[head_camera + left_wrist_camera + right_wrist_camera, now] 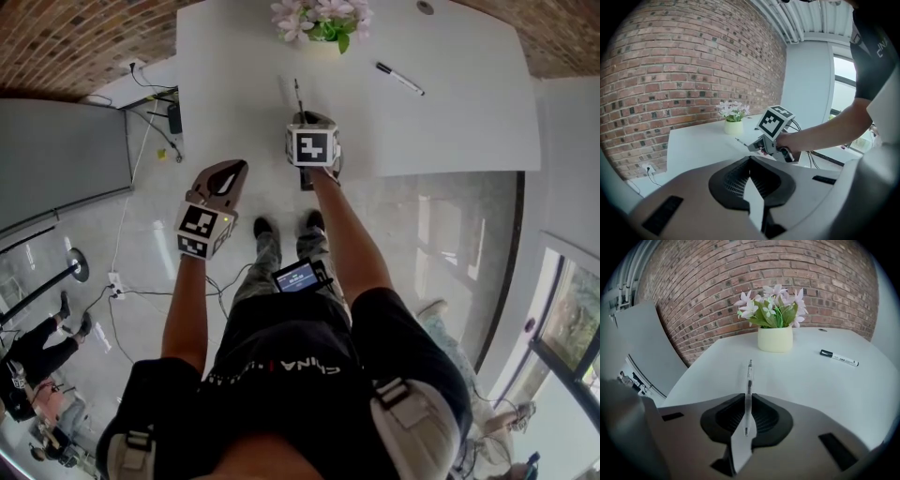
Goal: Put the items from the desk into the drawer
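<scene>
Pinching a pen (749,376) between its nearly closed jaws, the right tool (749,397) reaches over the near edge of the white surface (450,122). The pads press on the pen's near part, and the rest of the clear barrel sticks straight out past the jaw tips toward the far side. From the head view the pen (297,94) points at a pot of flowers (323,23) at the far edge, well apart from it. Whether the pen's far end touches the surface cannot be told. A marker (400,79) lies flat on the surface, right of the flowers and far right of the right tool (302,120); in the right gripper view the marker (839,358) lies beside the pot (775,338), apart from it. The left tool (236,167) hangs to the near left, off the surface and over the floor. Its jaws (750,158) meet at the tips with nothing between them, and it faces the right tool and the hand that holds it.
</scene>
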Action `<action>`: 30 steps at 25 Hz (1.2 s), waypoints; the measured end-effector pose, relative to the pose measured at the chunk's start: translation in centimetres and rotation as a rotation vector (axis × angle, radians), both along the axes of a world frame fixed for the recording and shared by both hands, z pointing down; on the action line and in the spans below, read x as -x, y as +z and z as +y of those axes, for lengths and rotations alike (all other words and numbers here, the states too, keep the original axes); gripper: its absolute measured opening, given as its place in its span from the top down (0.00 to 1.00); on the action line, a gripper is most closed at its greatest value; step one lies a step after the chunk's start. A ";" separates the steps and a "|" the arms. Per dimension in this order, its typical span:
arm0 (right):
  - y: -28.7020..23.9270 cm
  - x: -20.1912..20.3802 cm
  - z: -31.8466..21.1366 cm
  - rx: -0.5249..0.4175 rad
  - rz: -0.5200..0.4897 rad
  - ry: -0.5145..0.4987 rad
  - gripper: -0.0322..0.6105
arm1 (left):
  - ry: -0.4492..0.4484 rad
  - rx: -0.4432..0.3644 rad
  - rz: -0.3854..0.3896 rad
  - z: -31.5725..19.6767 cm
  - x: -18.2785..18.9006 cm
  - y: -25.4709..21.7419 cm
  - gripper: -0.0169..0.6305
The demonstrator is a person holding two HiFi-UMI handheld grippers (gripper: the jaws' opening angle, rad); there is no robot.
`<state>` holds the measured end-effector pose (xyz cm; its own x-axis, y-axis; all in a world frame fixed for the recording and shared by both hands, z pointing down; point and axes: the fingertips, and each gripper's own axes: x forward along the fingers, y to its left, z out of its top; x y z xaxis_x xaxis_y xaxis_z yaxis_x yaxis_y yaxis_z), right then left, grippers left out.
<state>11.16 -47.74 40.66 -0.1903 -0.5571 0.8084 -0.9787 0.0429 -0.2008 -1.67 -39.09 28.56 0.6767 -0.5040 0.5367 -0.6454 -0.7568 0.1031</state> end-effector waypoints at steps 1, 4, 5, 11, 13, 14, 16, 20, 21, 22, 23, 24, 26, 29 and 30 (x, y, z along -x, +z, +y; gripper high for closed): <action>-0.5 -0.2 0.4 -0.005 0.001 -0.003 0.87 | -0.011 -0.006 0.000 0.1 0.3 -0.3 0.95; -2.5 -1.0 1.0 -0.060 -0.006 -0.008 0.87 | -0.043 -0.013 0.006 0.4 1.3 -1.0 0.95; -3.4 -1.5 0.9 -0.090 -0.004 -0.012 0.87 | -0.046 -0.019 0.002 0.5 1.5 -1.3 0.95; -9.2 -3.2 3.4 -0.195 0.042 -0.113 0.87 | -0.050 -0.078 -0.007 1.2 1.9 -3.6 0.95; -11.5 -3.3 4.7 -0.230 0.049 -0.150 0.87 | -0.042 -0.101 -0.006 1.5 1.7 -4.7 0.95; -12.8 -3.4 5.3 -0.253 0.056 -0.165 0.87 | -0.038 -0.112 -0.006 1.7 1.6 -5.2 0.95; -15.3 -3.7 6.7 -0.292 0.070 -0.191 0.87 | -0.029 -0.128 -0.007 2.2 1.3 -6.3 0.95; -19.0 -3.3 9.7 -0.347 0.082 -0.258 0.87 | -0.003 -0.162 -0.004 3.0 0.1 -8.1 0.95; -19.5 -3.0 10.5 -0.351 0.080 -0.272 0.87 | 0.006 -0.171 -0.002 3.1 -0.3 -8.5 0.95; -20.0 -2.8 11.2 -0.357 0.080 -0.283 0.87 | 0.015 -0.178 0.001 3.3 -0.7 -8.8 0.95; -20.4 -2.6 11.9 -0.363 0.077 -0.291 0.87 | 0.024 -0.184 0.003 3.5 -1.1 -9.1 0.95; -20.8 -2.3 12.6 -0.366 0.072 -0.297 0.87 | 0.034 -0.189 0.006 3.7 -1.5 -9.3 0.95; -21.3 -1.8 14.0 -0.368 0.069 -0.308 0.87 | 0.053 -0.197 0.011 4.3 -2.2 -9.6 0.95; -21.6 -1.3 15.7 -0.370 0.066 -0.320 0.87 | 0.071 -0.200 0.010 5.2 -2.8 -9.7 0.95; -21.5 -1.2 16.0 -0.366 0.060 -0.321 0.87 | 0.073 -0.200 0.010 5.4 -2.9 -9.8 0.95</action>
<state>12.38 -31.73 19.20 -0.3583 -0.7273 0.5853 -0.9138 0.4018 -0.0602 1.24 -33.68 18.80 0.7205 -0.5487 0.4240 -0.5874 -0.8079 -0.0475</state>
